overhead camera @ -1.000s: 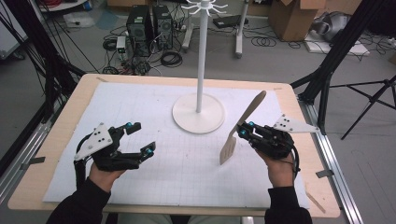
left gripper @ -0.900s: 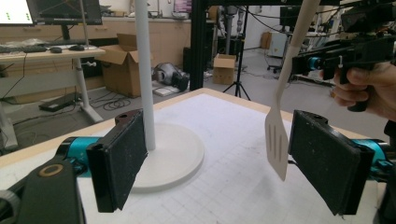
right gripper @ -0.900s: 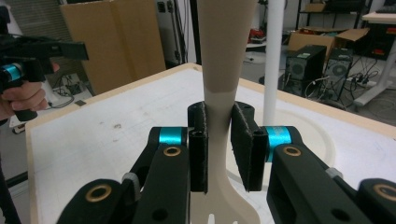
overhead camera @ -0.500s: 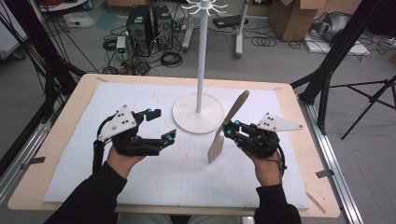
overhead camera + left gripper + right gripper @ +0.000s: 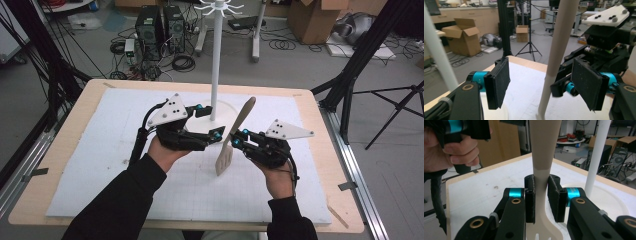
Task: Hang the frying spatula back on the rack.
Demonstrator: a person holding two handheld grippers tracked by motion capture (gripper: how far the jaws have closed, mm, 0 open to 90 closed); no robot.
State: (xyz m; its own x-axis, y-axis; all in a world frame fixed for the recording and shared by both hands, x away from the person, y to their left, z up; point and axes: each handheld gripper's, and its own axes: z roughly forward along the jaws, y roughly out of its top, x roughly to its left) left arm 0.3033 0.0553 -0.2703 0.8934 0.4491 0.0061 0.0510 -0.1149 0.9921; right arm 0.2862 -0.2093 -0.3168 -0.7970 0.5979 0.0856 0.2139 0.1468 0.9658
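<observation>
Right hand [image 5: 278, 176]: nearest the table's front edge, carrying the right gripper [image 5: 239, 140], which points toward the middle of the table.
Right gripper's grip: jaws pinched tight on the neck of a pale wooden spatula [image 5: 235, 135]; in the right gripper view the pads [image 5: 530, 197] press it from both sides.
Spatula: held off the table, slotted blade [image 5: 223, 161] hanging down over the white mat [image 5: 100, 145], handle slanting up and away toward the stand.
Left hand [image 5: 162, 150]: just across from the right one, carrying the left gripper [image 5: 210, 122].
Left gripper's grip: jaws have just been closing but stand apart; in the left gripper view the spatula's handle [image 5: 559, 50] rises between the two pads [image 5: 499, 82], nearer the right-hand pad, with nothing pressing it.
White stand [image 5: 216, 55]: behind both grippers, its round base [image 5: 227, 111] on the mat, thin pole upright, hooks at the top.
Table [image 5: 75, 130]: wooden top showing around the mat.
Floor beyond: computer towers [image 5: 160, 25], loose cables, cardboard boxes [image 5: 315, 17].
</observation>
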